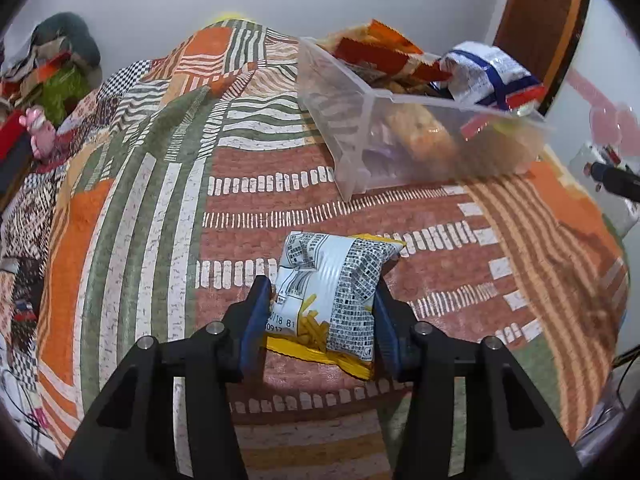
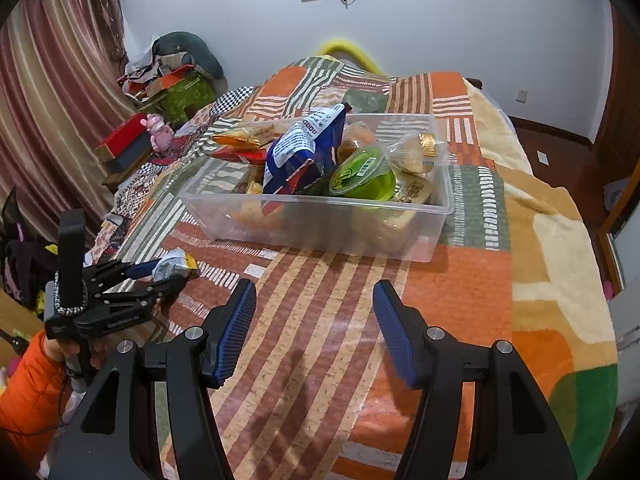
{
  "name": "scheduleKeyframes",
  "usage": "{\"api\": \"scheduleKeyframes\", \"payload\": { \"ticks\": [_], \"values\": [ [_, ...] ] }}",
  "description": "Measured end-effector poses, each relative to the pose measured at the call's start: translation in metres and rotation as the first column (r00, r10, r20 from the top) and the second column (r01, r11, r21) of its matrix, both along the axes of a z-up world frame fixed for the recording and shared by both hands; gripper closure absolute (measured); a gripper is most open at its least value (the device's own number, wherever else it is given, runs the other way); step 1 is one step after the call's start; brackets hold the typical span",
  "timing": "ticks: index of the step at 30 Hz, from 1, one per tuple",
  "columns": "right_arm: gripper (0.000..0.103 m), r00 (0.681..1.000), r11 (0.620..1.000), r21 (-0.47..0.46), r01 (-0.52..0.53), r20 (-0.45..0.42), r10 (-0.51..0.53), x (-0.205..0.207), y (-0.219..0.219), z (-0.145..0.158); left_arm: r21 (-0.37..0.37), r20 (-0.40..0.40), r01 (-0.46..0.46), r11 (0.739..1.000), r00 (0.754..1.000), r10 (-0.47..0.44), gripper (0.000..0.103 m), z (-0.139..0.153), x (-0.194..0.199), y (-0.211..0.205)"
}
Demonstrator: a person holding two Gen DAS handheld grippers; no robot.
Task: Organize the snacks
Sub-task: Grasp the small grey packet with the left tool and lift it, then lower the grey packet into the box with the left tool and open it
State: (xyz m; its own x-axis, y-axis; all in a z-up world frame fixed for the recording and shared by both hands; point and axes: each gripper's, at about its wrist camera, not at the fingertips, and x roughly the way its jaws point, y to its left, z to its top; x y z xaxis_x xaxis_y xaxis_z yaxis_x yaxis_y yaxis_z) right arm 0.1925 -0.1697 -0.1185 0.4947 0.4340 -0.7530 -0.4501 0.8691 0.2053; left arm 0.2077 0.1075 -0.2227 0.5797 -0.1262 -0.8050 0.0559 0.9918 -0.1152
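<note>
My left gripper (image 1: 324,292) is shut on a silver and yellow chip bag (image 1: 332,280), which rests on the patterned bedspread (image 1: 160,200). The same gripper and bag (image 2: 174,266) show at the left of the right wrist view. A clear plastic bin (image 2: 320,216) full of snacks stands in the middle of the bed, beyond both grippers; it also shows in the left wrist view (image 1: 360,128). In it are a blue and white bag (image 2: 300,148), a green jelly cup (image 2: 360,174) and orange packets (image 2: 240,138). My right gripper (image 2: 314,320) is open and empty above the bedspread, in front of the bin.
A pink toy (image 2: 158,132), a red box (image 2: 124,136) and a pile of clutter (image 2: 176,76) lie left of the bed by the curtain (image 2: 52,100). The bed's right edge drops to a wooden floor (image 2: 560,152). A door (image 1: 540,20) stands at the far right.
</note>
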Motion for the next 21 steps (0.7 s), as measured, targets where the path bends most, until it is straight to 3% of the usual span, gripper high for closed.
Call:
{"api": "scheduleKeyframes", "payload": {
  "ticks": [4, 10, 15, 21],
  "values": [
    [0.046, 1.0, 1.0, 0.014, 0.006, 0.005, -0.006, 0.001, -0.002, 0.001, -0.014, 0.019, -0.018, 1.0, 1.0, 0.018, 0.06, 0.014, -0.002, -0.003],
    [0.046, 1.0, 1.0, 0.029, 0.004, 0.016, -0.005, 0.002, -0.003, 0.005, -0.024, 0.113, 0.001, 1.0, 0.994, 0.002, 0.061, 0.054, 0.001, -0.019],
    [0.046, 1.0, 0.999, 0.046, 0.004, 0.017, -0.005, 0.005, -0.004, 0.005, -0.033, 0.183, 0.02, 0.999, 0.983, -0.013, 0.061, 0.083, 0.027, -0.038],
    [0.046, 1.0, 0.999, 0.054, 0.007, 0.02, -0.008, 0.011, -0.006, 0.005, -0.015, 0.21, 0.031, 0.999, 0.977, -0.027, 0.061, 0.088, 0.064, -0.061]
  ]
}}
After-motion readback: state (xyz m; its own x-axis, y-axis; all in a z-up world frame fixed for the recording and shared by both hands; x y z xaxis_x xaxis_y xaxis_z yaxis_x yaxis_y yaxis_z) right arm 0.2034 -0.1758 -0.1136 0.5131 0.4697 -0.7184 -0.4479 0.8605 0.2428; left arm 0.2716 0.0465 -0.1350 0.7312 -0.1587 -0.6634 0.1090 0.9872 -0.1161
